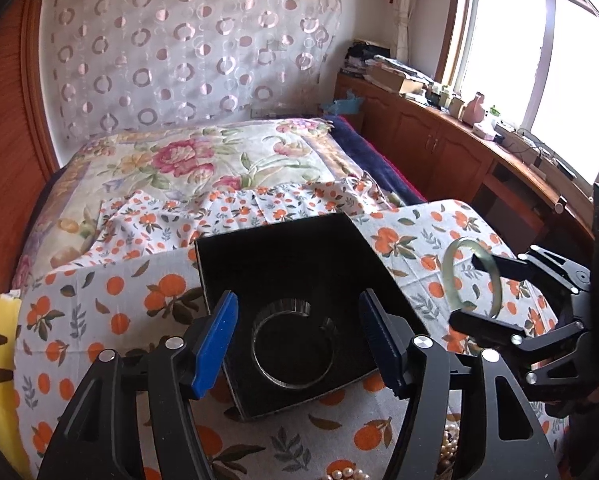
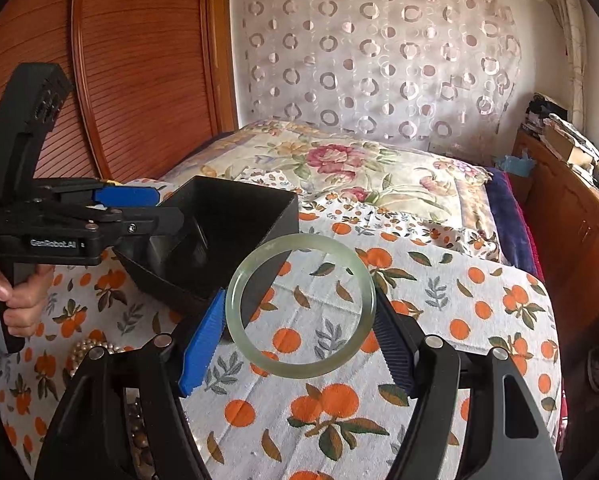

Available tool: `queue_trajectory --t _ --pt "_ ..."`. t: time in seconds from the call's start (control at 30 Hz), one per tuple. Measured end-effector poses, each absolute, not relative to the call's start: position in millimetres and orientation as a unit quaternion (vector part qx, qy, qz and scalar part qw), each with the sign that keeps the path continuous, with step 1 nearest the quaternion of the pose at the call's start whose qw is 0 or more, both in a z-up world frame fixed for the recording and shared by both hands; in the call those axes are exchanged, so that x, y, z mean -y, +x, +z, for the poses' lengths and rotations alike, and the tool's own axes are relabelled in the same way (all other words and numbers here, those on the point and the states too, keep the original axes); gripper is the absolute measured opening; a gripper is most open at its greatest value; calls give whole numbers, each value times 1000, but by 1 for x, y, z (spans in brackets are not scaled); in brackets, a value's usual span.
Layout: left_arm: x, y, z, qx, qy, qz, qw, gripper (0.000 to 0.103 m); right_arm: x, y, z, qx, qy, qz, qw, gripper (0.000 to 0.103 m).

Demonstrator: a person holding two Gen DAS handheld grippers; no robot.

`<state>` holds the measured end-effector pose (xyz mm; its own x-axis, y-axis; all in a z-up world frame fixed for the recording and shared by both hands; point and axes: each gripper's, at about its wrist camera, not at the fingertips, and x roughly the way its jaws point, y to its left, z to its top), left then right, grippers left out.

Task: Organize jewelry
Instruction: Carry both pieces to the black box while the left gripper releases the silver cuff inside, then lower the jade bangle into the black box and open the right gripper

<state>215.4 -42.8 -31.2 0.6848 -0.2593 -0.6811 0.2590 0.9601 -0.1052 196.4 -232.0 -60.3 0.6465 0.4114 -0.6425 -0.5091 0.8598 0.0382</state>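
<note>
My right gripper [image 2: 299, 298] is shut on a pale green jade bangle [image 2: 299, 370], one blue pad on each side of the ring, holding it above the orange-print cloth [image 2: 459, 320]. In the left wrist view the same bangle [image 1: 446, 270] hangs edge-on in the right gripper [image 1: 465, 288], to the right of a black box [image 1: 283, 232]. A silver bangle [image 1: 287, 304] lies inside that box. My left gripper [image 1: 298, 296] has the box between its pads. From the right wrist view the box [image 2: 235, 208] is tipped, with the left gripper [image 2: 169, 206] clamped at its near side.
Pearl strands [image 1: 447, 448] lie heaped on the cloth near the front, also visible under the left gripper [image 2: 87, 350]. A person's hand [image 2: 23, 300] holds the left gripper's handle. A floral bedspread [image 1: 187, 160] lies beyond. Wooden cabinets [image 1: 439, 140] line the right side.
</note>
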Motion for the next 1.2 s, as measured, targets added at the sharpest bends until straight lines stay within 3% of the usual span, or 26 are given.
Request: queue_trajectory --t 0.27,1.2 --pt "22 202 -14 -349 -1 -124 929 67 213 206 -44 -319 -101 261 905 74" --pt "-35 159 -23 -349 -31 -74 934 67 128 227 -69 -350 -149 304 873 74"
